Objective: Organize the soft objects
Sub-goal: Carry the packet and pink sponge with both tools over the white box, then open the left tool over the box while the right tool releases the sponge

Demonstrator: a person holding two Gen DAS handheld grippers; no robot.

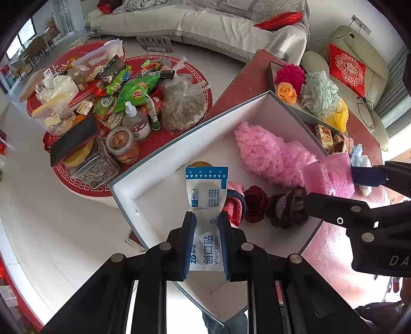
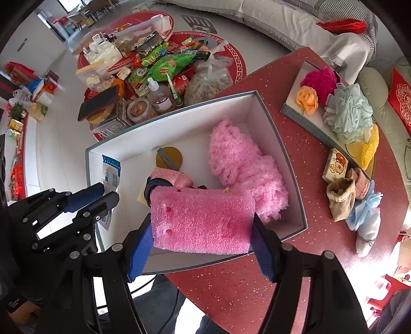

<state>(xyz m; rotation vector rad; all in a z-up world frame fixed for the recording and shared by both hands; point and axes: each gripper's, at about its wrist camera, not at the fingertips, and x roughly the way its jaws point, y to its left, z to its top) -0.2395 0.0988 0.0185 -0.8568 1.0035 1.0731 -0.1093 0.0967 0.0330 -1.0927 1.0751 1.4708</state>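
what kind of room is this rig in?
Most likely a home living room. A long sofa with a pale cover and red cushions runs along the back, an armchair stands beside it, and a round low table is piled with snacks and jars.

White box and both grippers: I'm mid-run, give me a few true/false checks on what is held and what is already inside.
1. The left gripper is shut on a wound plaster packet. True.
2. The right gripper is open and holds nothing. False: it is shut on a pink foam block, pinched between both fingers.
3. A fluffy pink item lies inside the white box. True.
4. The orange fabric rose is inside the white box. False: it sits in the separate tray farther back on the red table, beside a magenta pompom.
5. The white box has a lid on. False: it is open-topped, contents visible.
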